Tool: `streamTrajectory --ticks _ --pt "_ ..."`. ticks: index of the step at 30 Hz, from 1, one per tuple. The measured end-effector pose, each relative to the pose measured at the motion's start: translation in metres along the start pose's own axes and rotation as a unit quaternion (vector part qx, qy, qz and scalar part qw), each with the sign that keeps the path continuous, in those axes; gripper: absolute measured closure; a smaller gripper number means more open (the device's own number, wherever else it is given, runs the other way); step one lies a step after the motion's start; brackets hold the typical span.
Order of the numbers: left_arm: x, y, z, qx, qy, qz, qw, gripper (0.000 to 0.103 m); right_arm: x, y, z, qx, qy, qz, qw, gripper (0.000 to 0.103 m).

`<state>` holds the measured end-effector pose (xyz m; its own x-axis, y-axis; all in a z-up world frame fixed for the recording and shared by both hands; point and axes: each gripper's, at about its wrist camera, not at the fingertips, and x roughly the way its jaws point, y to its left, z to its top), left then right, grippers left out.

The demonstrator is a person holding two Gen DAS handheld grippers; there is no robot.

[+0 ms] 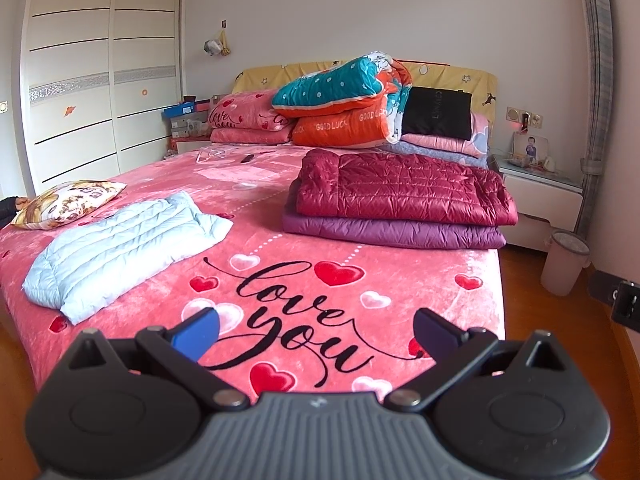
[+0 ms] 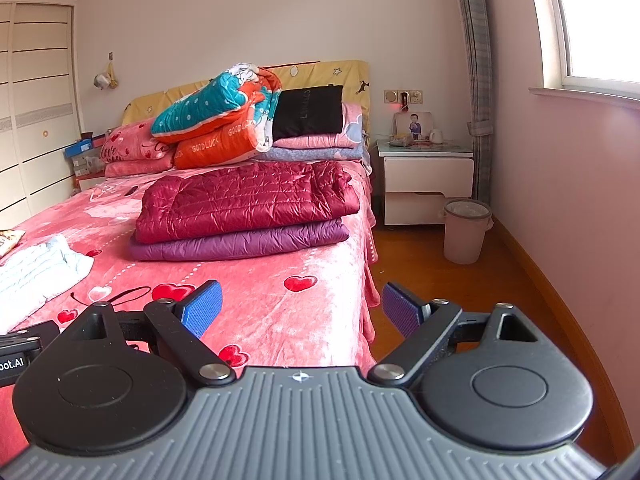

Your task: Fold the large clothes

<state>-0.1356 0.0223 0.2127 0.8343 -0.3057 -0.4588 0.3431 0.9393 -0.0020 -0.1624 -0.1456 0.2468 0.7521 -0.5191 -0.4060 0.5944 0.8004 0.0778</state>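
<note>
On the bed (image 1: 280, 208), your red jacket (image 1: 404, 188) and purple jacket (image 1: 392, 232) are sitting folded; the pale blue jacket (image 1: 120, 248) is probably waiting, both grippers' fingers (image 1: 198, 334) gaping empty.

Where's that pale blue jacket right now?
The pale blue jacket lies flat on the left side of the pink bedspread in the left wrist view, just in front of a floral pillow and across from the stacked red jacket.

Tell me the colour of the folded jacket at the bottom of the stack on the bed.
Purple, under the dark red one; clearest in the left wrist view.
</note>
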Motion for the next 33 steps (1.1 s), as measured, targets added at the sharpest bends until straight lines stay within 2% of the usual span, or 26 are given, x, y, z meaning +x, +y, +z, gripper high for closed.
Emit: streamTrajectory --ticks 33 --pt "0.012 -0.004 -0.007 0.008 0.012 0.006 0.9999 0.001 0.017 -0.002 -0.006 0.004 0.015 -0.005 1.0 0.0"
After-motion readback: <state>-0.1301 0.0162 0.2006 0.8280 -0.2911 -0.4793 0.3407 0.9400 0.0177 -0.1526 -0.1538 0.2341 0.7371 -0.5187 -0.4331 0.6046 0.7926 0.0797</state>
